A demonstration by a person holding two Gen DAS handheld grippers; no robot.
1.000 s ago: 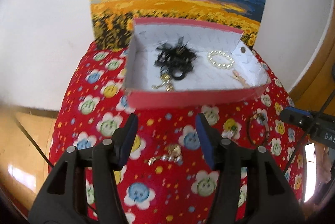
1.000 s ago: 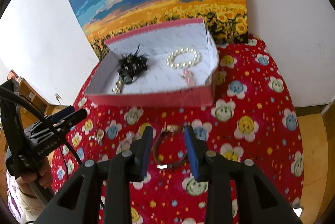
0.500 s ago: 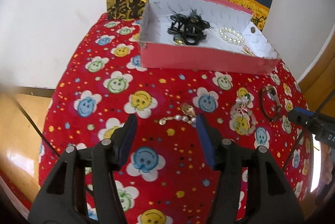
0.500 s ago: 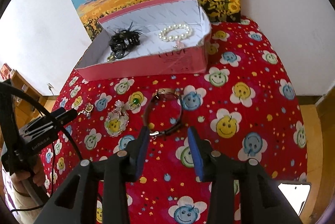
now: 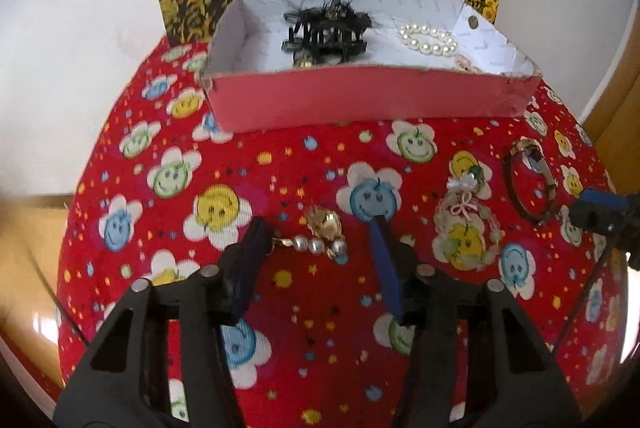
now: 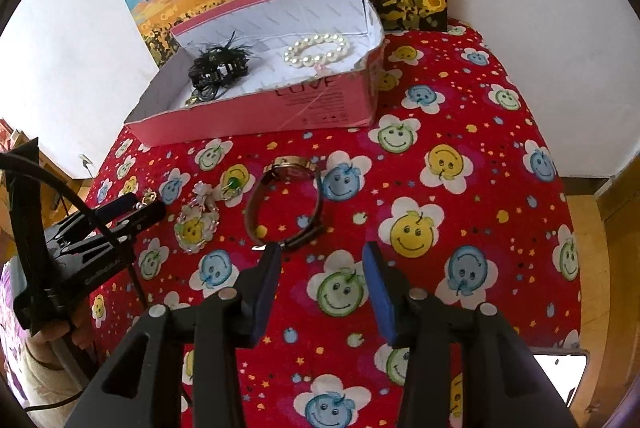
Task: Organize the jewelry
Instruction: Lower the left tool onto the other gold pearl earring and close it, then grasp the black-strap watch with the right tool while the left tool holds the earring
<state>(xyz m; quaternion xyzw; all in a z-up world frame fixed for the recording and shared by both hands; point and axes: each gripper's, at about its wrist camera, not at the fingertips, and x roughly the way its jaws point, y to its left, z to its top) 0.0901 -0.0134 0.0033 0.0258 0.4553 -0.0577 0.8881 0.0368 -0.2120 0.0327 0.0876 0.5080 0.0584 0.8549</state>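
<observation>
Gold pearl brooch [image 5: 322, 234] between closing left tool [image 5: 316, 232] pads, untouched

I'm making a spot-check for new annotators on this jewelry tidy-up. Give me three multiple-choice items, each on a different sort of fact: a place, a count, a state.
1. Where does the white pearl bracelet lie?
A) in the pink cardboard box
B) on the red smiley-flower cloth
C) on the wall

2. How many jewelry pieces lie loose on the cloth?
A) one
B) three
C) six

3. What does the right tool hold?
A) a watch
B) a bracelet
C) nothing

A: the pearls rest on the box's white floor.
B: gold pearl earring, clear beaded bracelet, brown-strap wristwatch.
C: its jaws are opening with only cloth between them.
</observation>
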